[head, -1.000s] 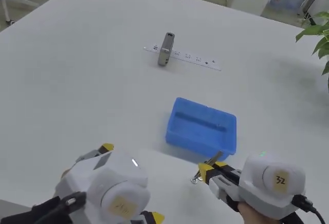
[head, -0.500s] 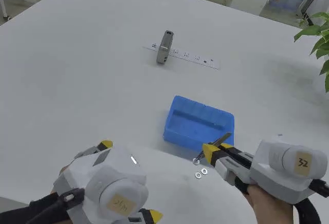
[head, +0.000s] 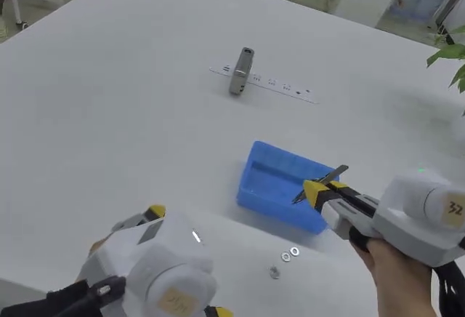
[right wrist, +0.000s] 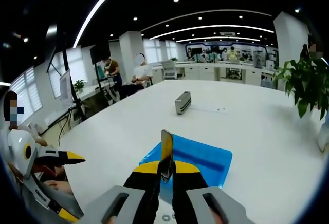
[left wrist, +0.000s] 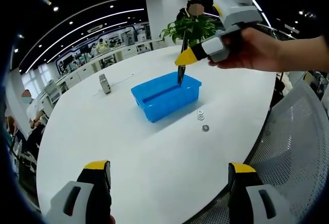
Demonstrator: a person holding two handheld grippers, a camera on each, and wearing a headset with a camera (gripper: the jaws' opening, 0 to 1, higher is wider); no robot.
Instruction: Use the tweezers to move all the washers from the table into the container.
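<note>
Over the near right corner of the blue container (head: pixel 280 179), the right gripper (head: pixel 317 190) is hovering, its yellow-tipped fingers (head: pixel 314 187) pressing together on the tweezers (head: pixel 323 181). A hand (head: pixel 392 277) is gripping it from behind. In the left gripper view the tweezers are pointing straight down out of those fingers, their tips reaching to about the container's rim. Whether anything is pinched between the tips is too small to tell. In the right gripper view the tweezers are standing up between the closed fingers, with the blue container lying right behind them.

Three washers (head: pixel 285 257) are lying on the white desk (head: pixel 131 121) just in front of the container, on the person's side. Two are sitting side by side and the third is a little nearer the person.

Down at the near left, the left gripper (head: pixel 185 259) is hanging low over the desk, well apart from the container. Its fingers are spread wide, holding nothing.

Farther back on the desk, a small grey device (head: pixel 242 71) is standing on a white power strip (head: pixel 280 86). Green plant leaves (head: pixel 454 59) are showing at the right edge.
</note>
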